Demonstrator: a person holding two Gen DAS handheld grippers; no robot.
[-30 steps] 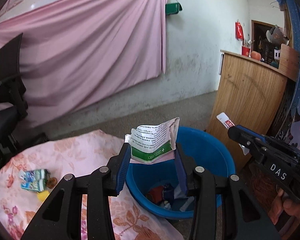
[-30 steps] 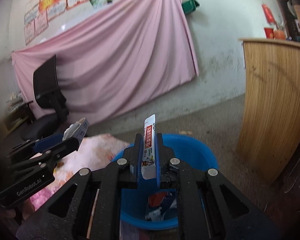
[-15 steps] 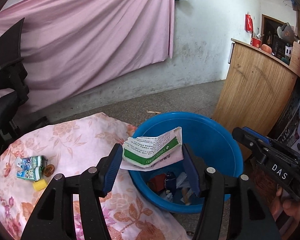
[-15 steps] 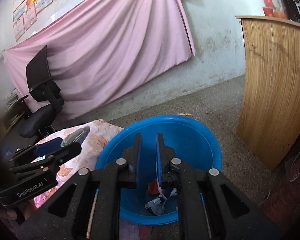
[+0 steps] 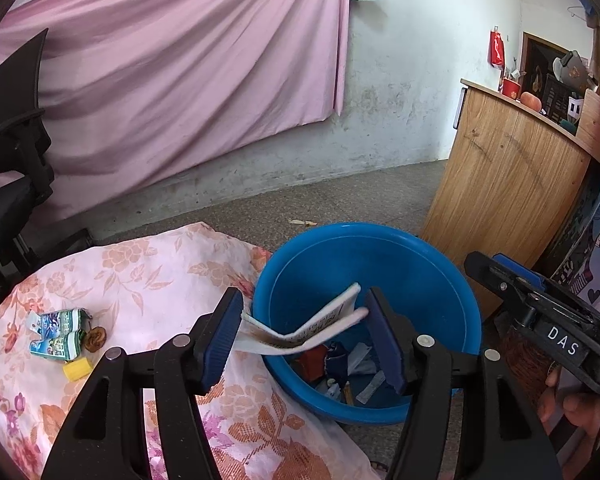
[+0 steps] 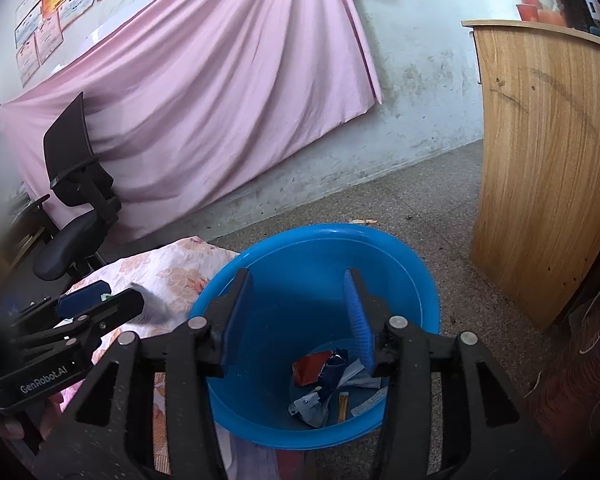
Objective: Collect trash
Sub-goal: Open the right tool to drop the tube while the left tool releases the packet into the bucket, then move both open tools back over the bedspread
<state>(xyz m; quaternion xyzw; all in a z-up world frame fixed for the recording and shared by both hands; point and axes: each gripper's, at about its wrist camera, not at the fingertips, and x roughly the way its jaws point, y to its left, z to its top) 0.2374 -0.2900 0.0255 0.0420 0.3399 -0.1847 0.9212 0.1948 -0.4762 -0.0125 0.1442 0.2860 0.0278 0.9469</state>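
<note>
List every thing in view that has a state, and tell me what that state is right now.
Left tool: opening, flattened box between its jaws.
Box: folded flat, sagging over the basin rim.
Right tool: opening, nothing between its jaws.
Basin: upright, trash lying at the bottom.
Cartons: lying on the floral cloth, beside the basin.
Yellow cap: lying on the cloth, next to the cartons.

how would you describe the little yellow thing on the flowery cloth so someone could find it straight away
Start at the blue basin on the floor; the pink floral cloth spreads to its left in the left wrist view. On that cloth lies a small cluster: two blue-green packets, a brown round scrap, and nearest the camera, the yellow block. It alone is plain yellow and boxy.
</note>
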